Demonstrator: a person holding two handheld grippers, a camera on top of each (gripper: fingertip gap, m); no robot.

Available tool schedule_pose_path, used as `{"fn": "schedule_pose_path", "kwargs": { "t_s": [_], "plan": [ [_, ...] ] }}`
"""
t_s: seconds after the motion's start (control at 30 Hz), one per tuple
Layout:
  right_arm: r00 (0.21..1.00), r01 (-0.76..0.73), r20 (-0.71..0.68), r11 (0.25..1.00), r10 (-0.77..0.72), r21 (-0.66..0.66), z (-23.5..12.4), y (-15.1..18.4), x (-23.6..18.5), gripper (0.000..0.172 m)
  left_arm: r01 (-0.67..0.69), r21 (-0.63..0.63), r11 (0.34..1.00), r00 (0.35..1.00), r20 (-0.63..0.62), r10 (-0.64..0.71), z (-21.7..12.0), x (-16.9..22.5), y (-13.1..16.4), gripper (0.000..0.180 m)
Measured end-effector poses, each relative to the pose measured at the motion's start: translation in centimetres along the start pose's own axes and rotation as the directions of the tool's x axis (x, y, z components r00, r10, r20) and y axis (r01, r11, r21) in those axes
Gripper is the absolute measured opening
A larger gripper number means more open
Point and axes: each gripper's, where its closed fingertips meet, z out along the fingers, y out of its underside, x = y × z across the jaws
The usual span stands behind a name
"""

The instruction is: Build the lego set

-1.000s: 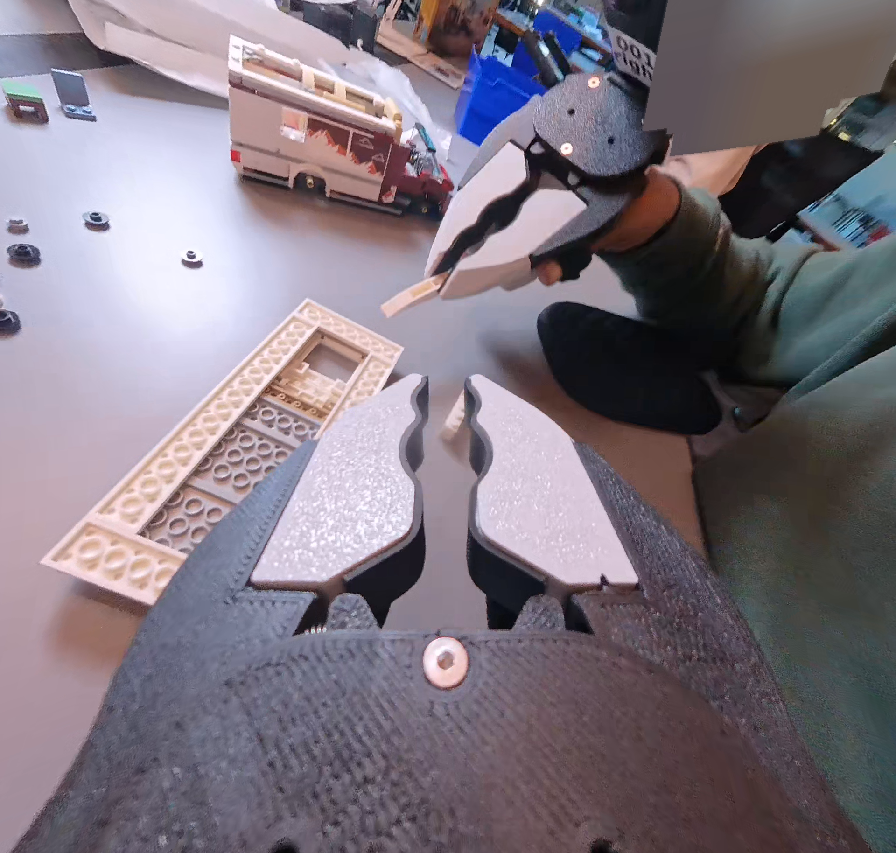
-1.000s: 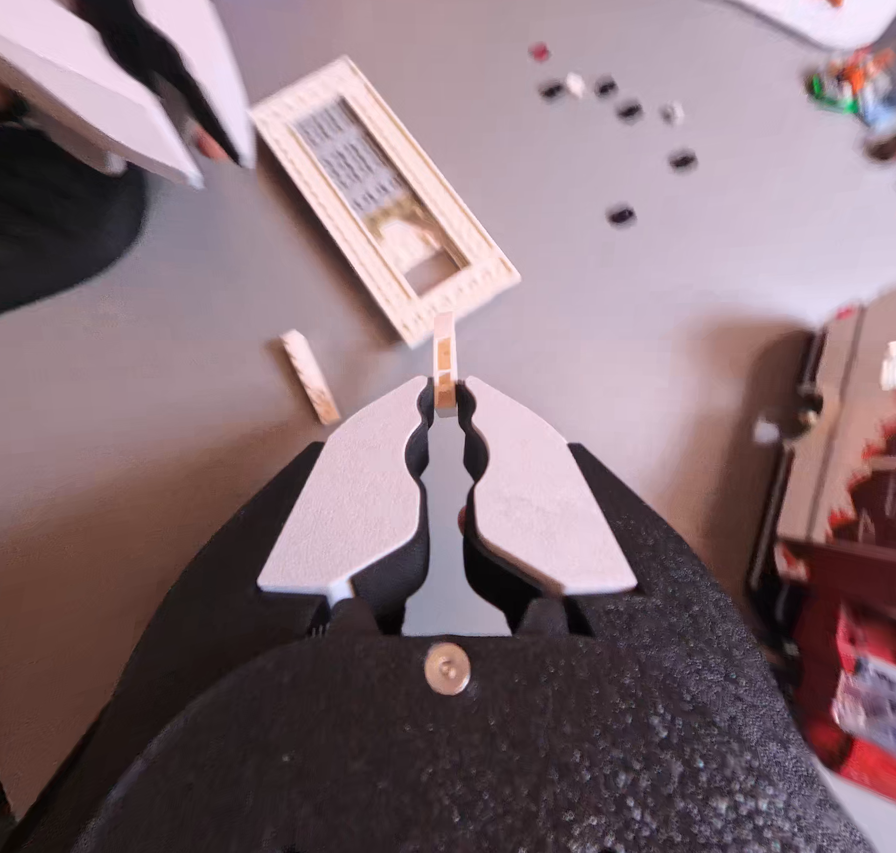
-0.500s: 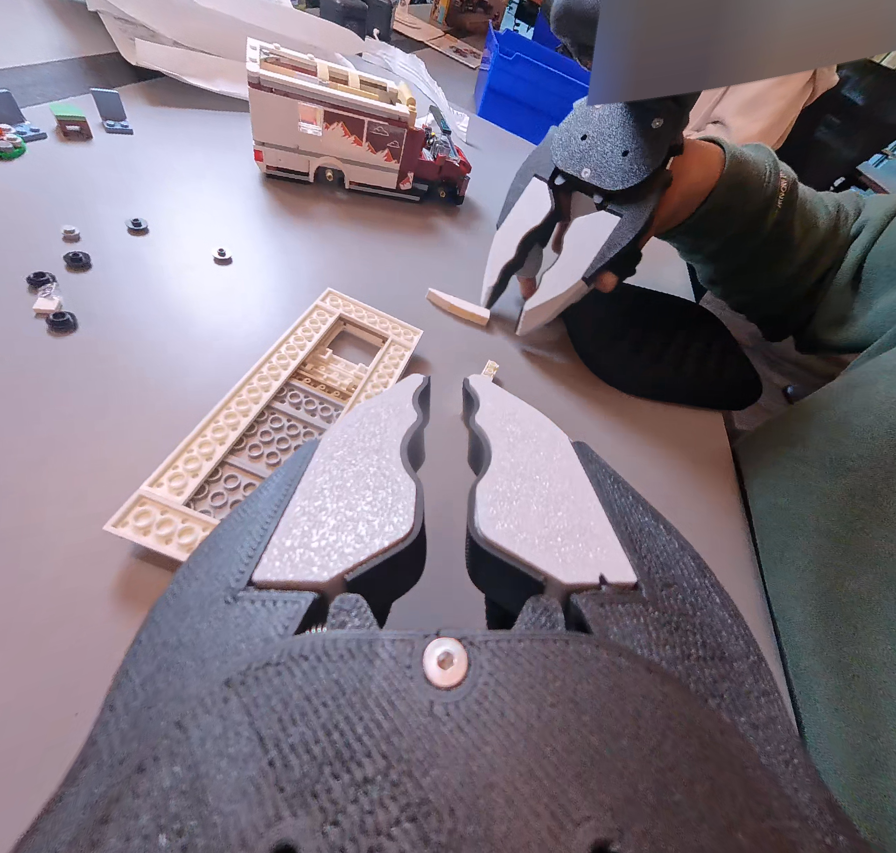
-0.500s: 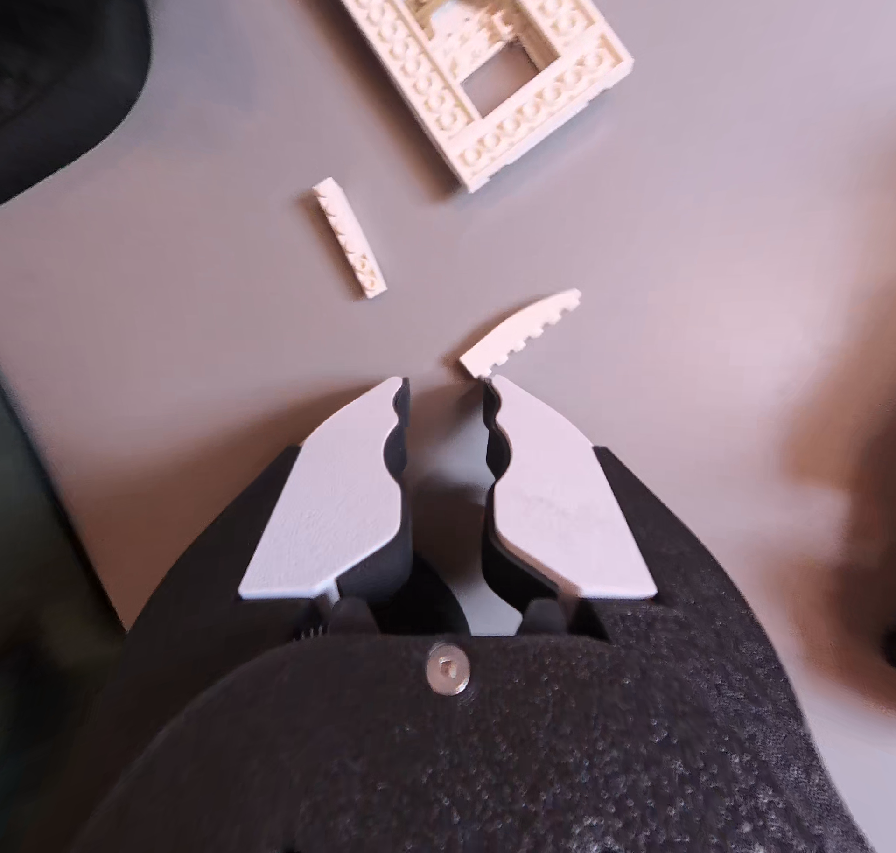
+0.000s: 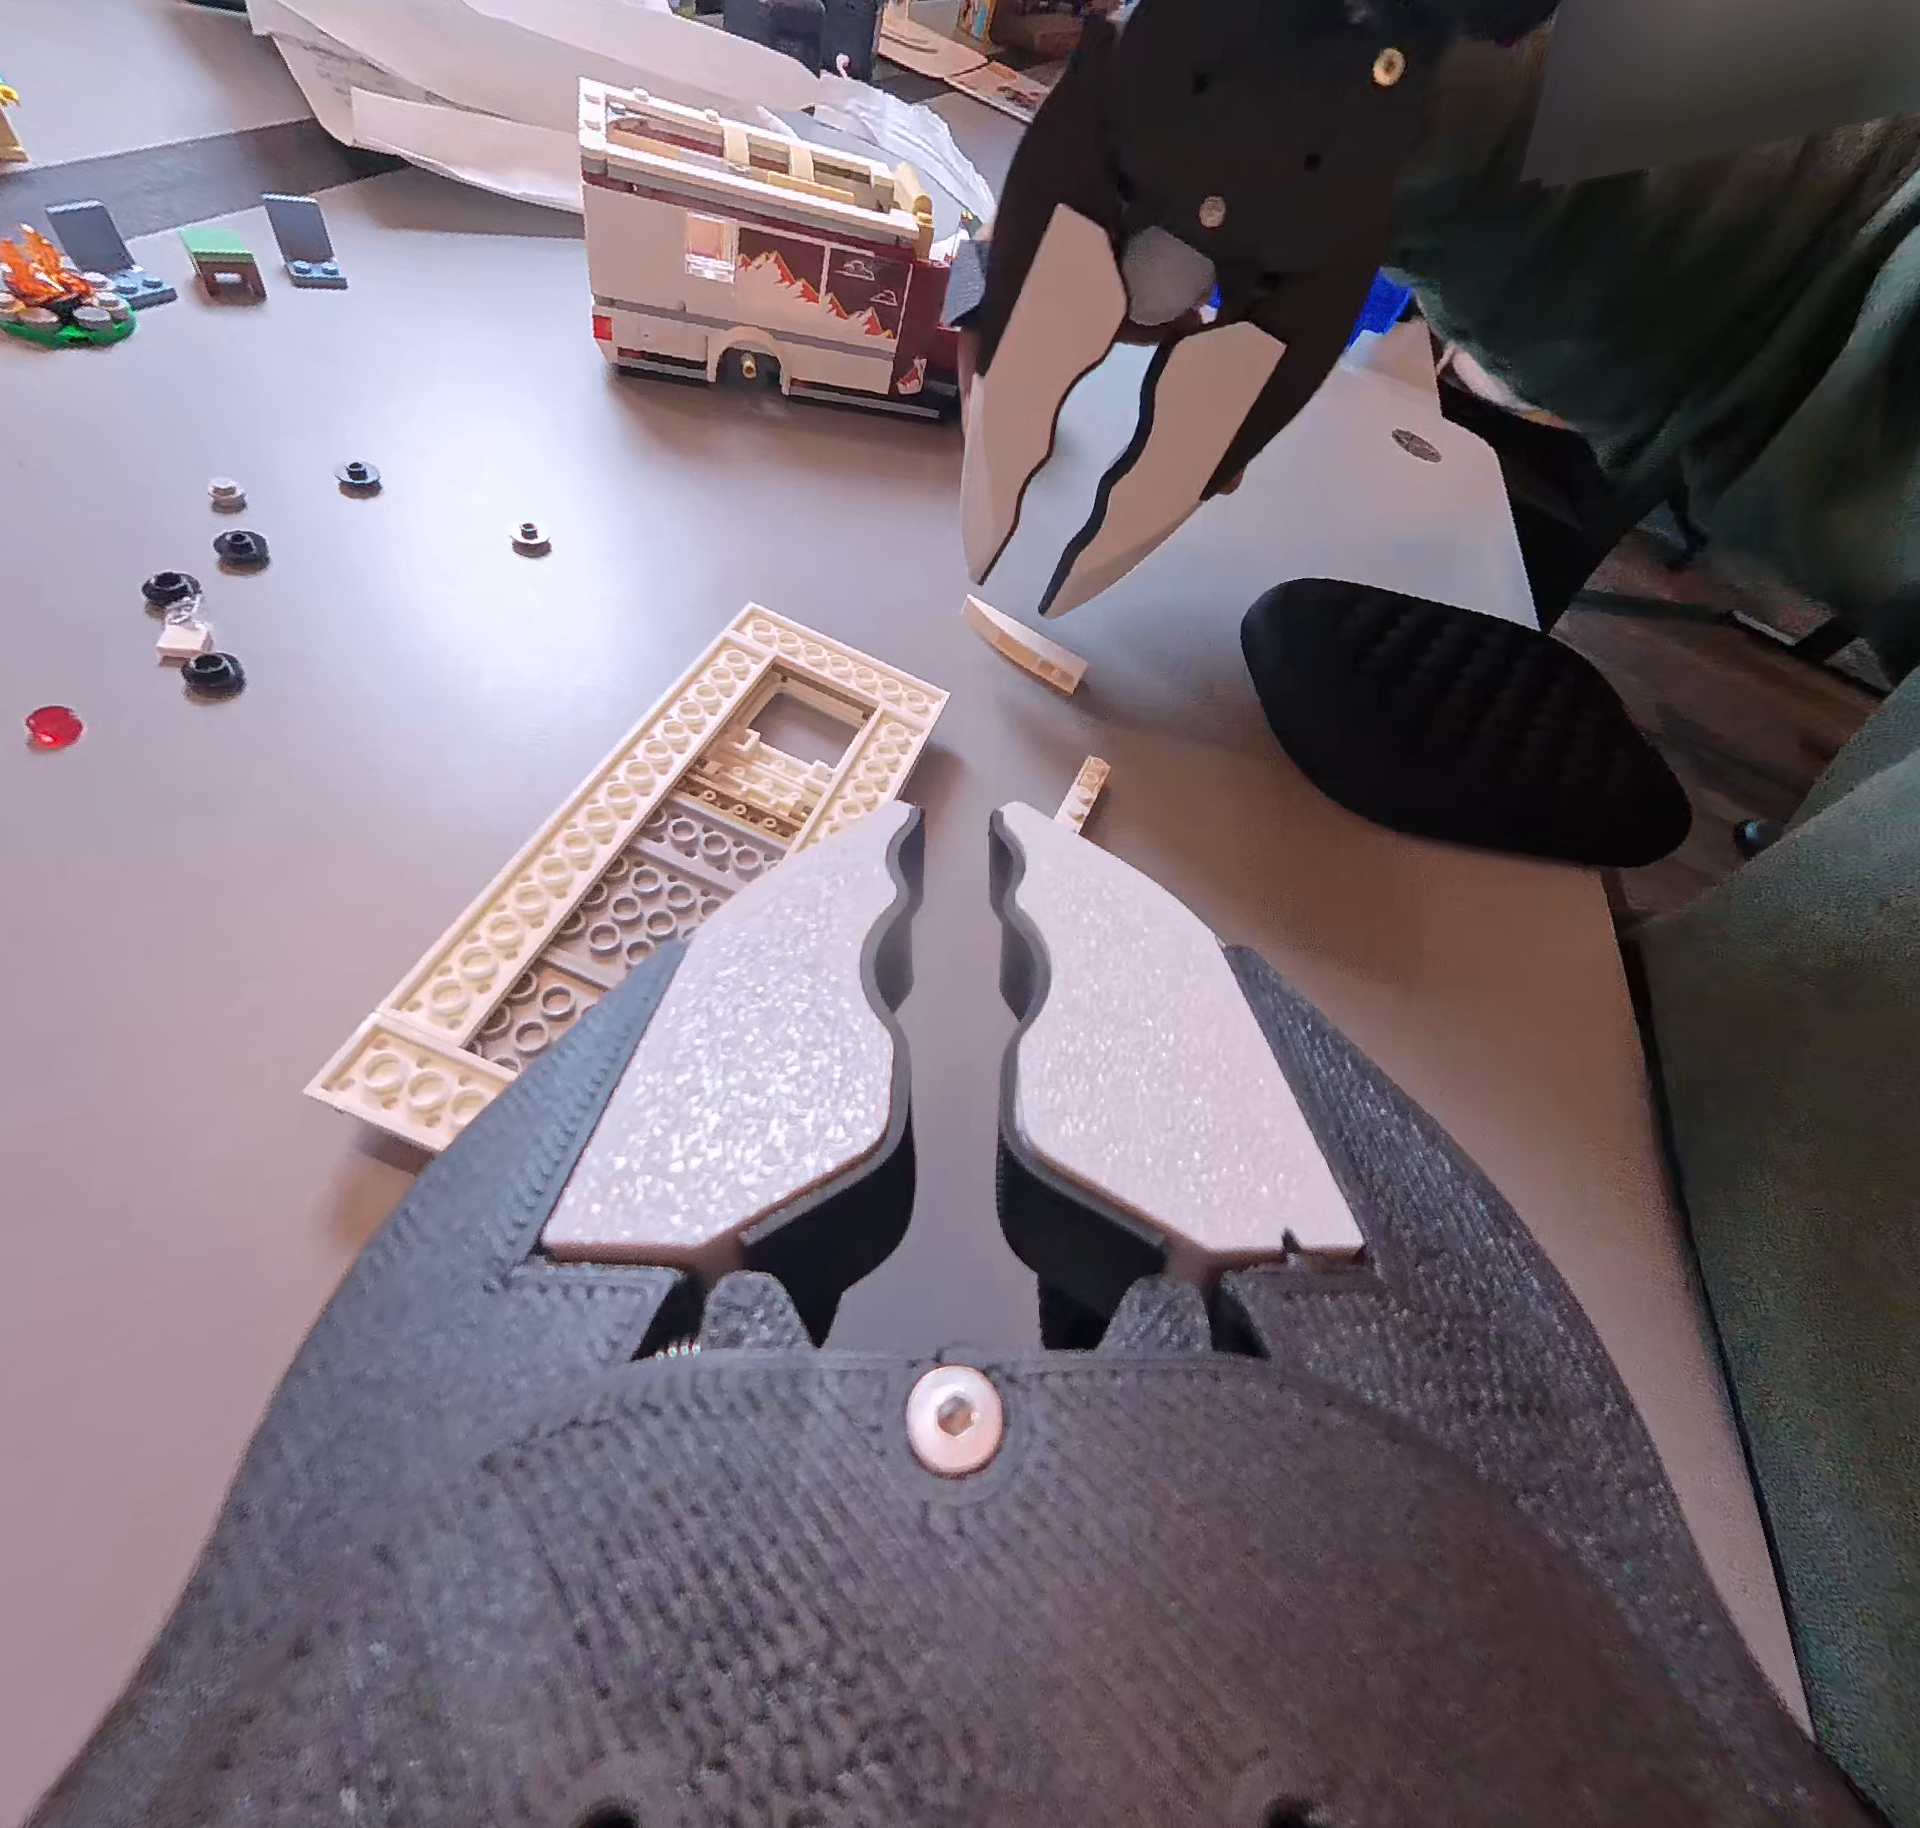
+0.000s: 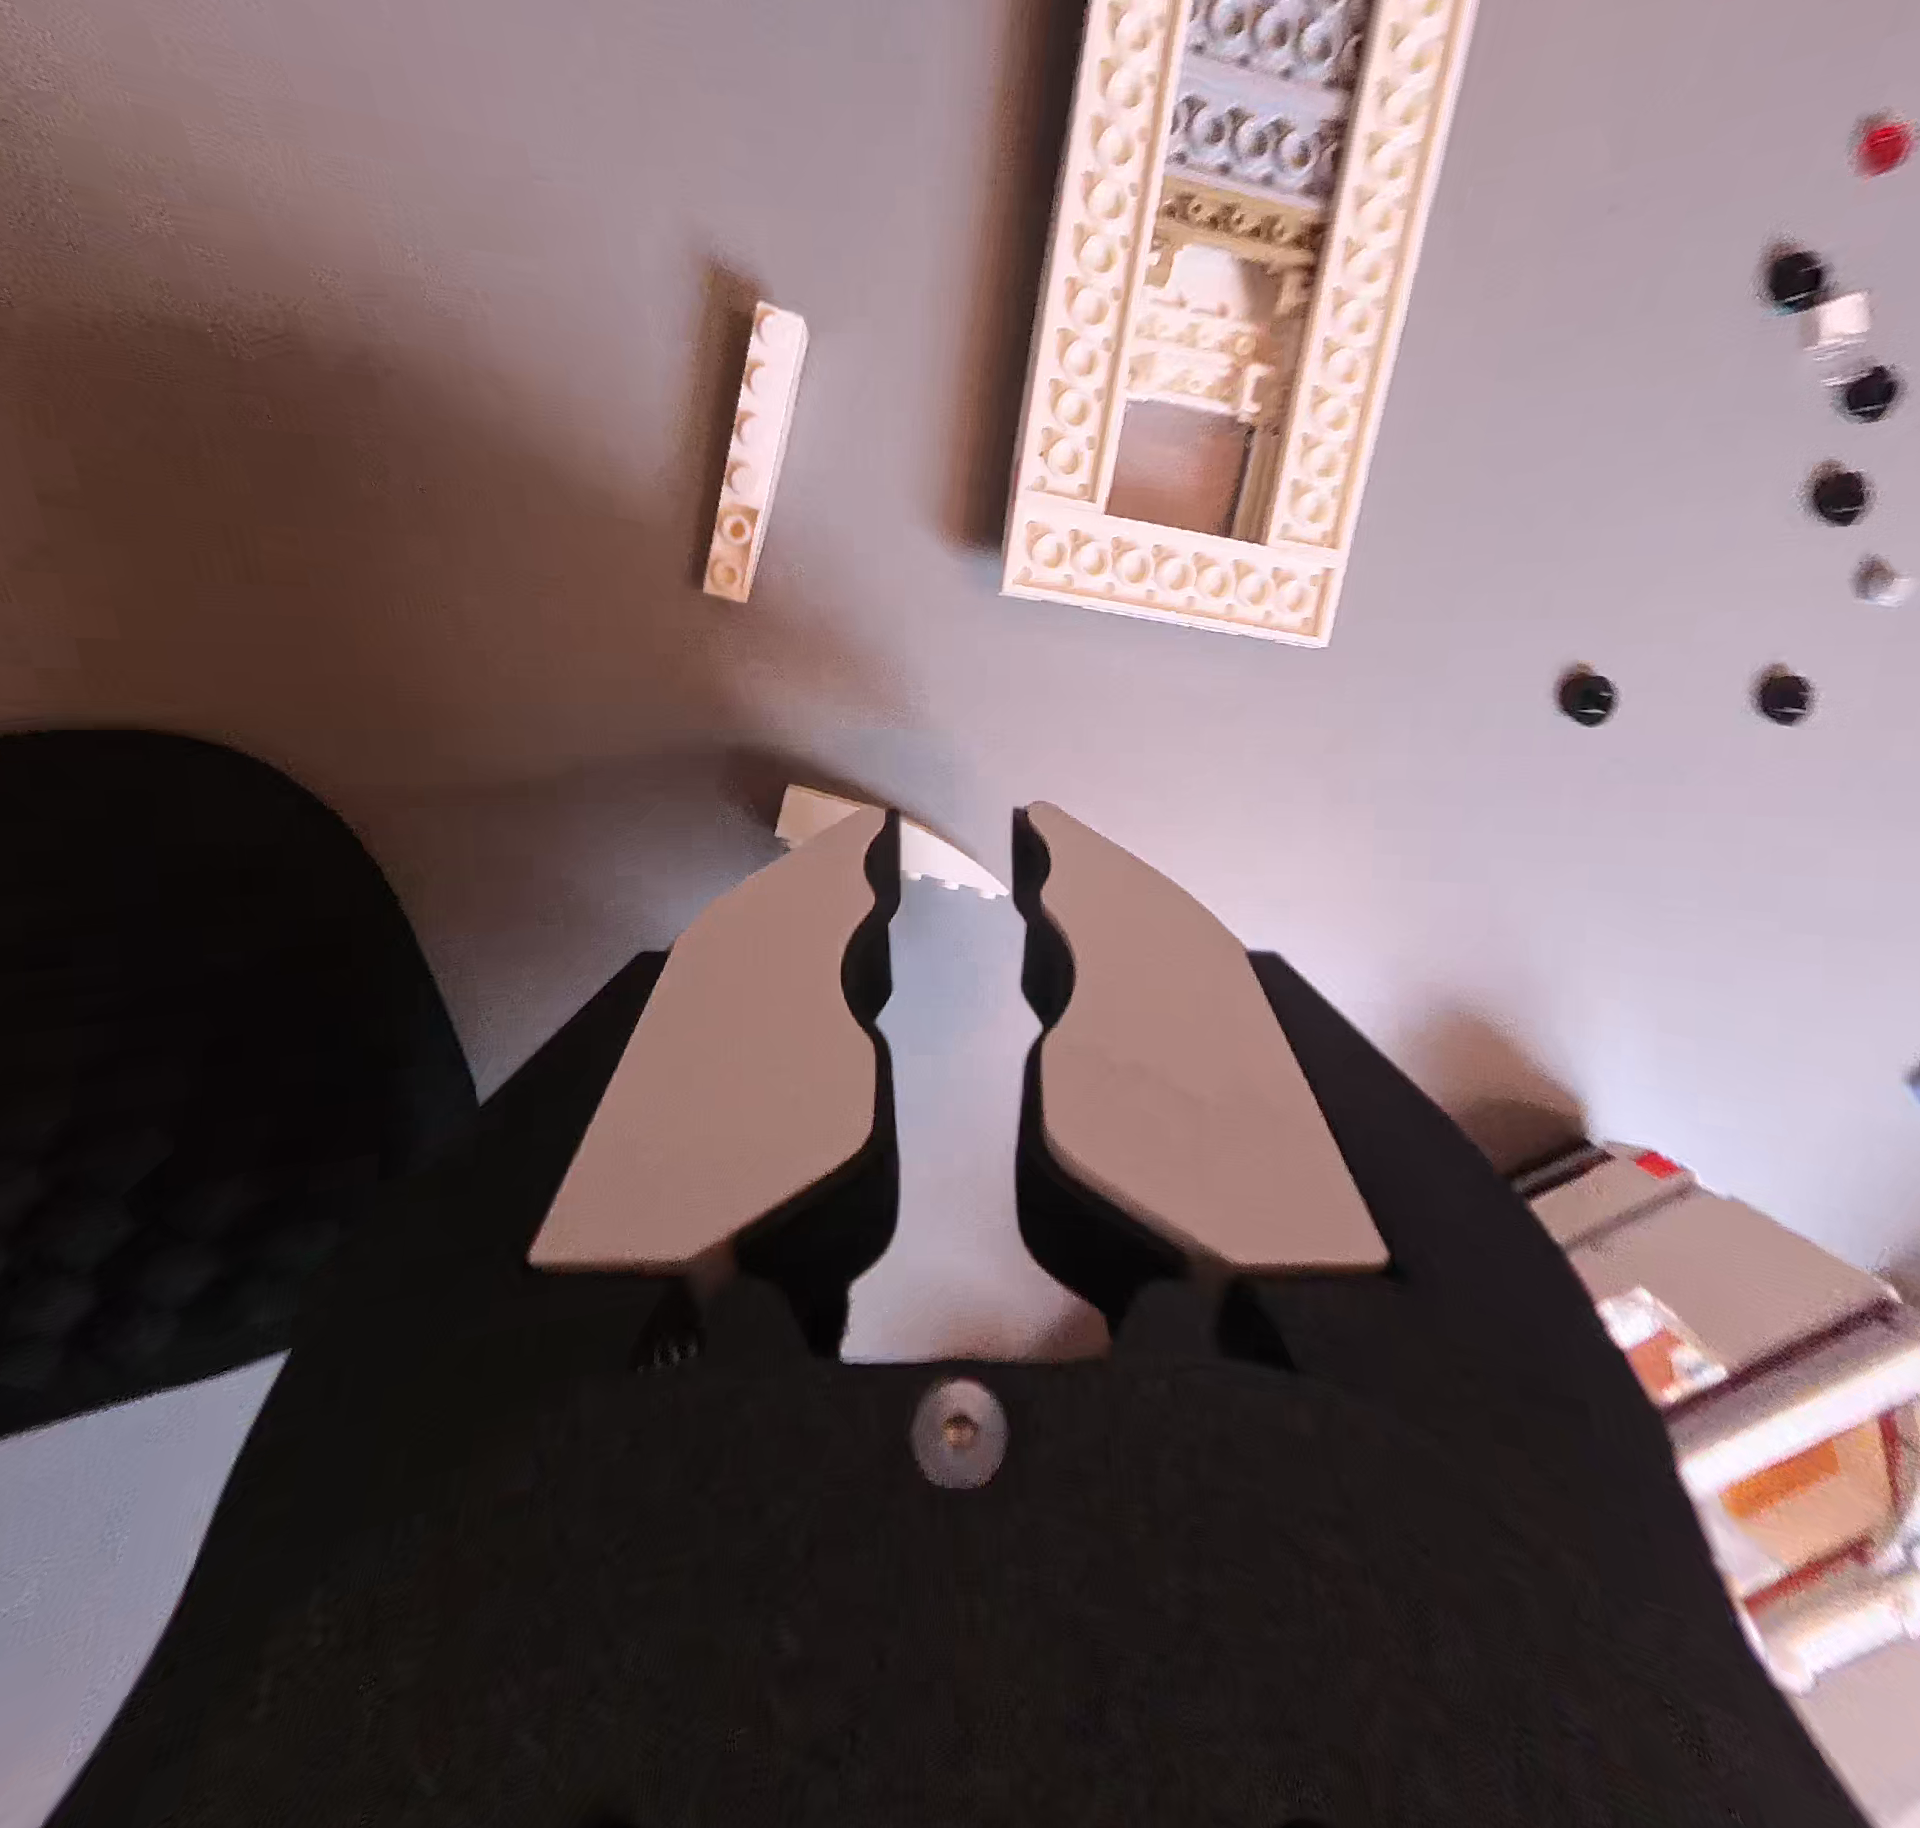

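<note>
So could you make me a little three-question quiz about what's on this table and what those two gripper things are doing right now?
1. True or false: the right gripper is holding the curved cream brick.
2. Which lies closest to the left gripper?
A. the red round stud
B. the narrow cream plate
C. the toy camper van
3. Fill in: the large cream frame plate lies flat on the ____ table.

Key: 1 false, its fingers stand apart above the brick, which lies on the table. 2 B. 3 grey.
</note>
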Motion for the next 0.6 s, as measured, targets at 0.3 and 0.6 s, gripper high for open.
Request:
{"fn": "schedule_pose_path", "kwargs": {
  "t_s": [0.3, 0.6],
  "plan": [
    [0.987, 0.003, 0.162, 0.999, 0.005, -0.049, 1.4, 1.5, -1.6, 0.023, 0.019, 0.006, 1.000, 1.000, -0.010, -0.019, -0.1, -0.2, 0.0, 0.011],
    [0.996, -0.084, 0.028, 0.994, 0.082, 0.065, 0.6, 1.5, -3.7, 0.010, 0.015, -0.006, 1.000, 1.000, -0.011, -0.015, 0.0, -0.1, 0.1, 0.012]
  ]
}}
